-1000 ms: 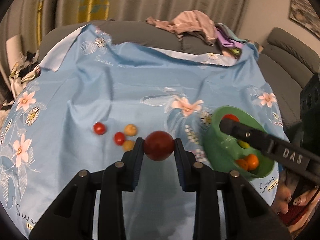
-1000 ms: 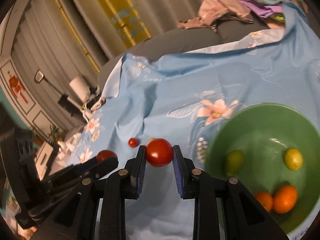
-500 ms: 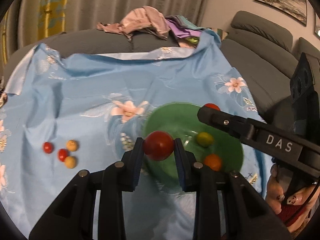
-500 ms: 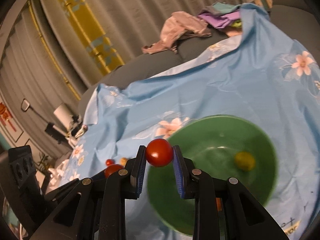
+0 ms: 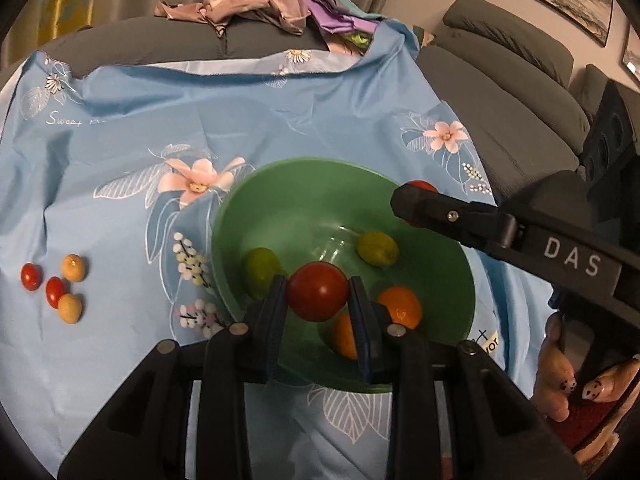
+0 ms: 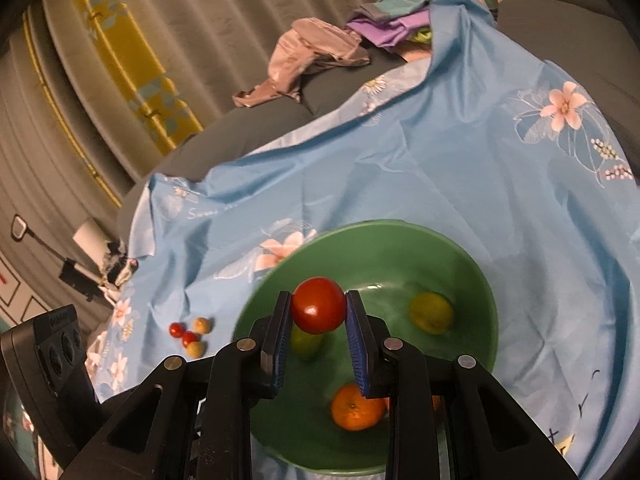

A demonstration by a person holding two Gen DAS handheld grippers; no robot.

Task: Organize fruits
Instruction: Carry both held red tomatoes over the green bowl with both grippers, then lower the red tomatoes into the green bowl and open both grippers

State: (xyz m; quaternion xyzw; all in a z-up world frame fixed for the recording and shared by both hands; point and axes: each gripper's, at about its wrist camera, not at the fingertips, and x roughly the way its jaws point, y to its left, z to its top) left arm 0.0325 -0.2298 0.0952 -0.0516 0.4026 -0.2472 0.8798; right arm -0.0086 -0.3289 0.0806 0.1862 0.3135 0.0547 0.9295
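Note:
A green bowl (image 5: 280, 184) stands on the blue floral cloth; it holds two yellow-green fruits (image 5: 377, 248) and two oranges (image 5: 401, 306). My left gripper (image 5: 318, 297) is shut on a red tomato (image 5: 318, 297) above the bowl's near side. My right gripper (image 6: 318, 311) is shut on another red tomato (image 6: 318, 305) over the green bowl (image 6: 460, 248). In the left wrist view the right gripper's finger (image 5: 452, 216) reaches in from the right above the bowl's far rim, its tomato (image 5: 420, 186) peeking behind it. Several small red and yellow fruits (image 5: 56, 290) lie on the cloth left of the bowl.
The blue cloth (image 5: 200, 120) covers a grey sofa; crumpled clothes (image 5: 256, 0) lie at its back. Grey sofa cushions (image 5: 500, 92) stand on the right. A person's hand (image 5: 568, 384) holds the right gripper's handle at lower right. Curtains (image 6: 160, 60) hang behind.
Both grippers have swung right from the loose fruits to above the bowl, each still carrying its tomato. The bowl now fills the middle of both views.

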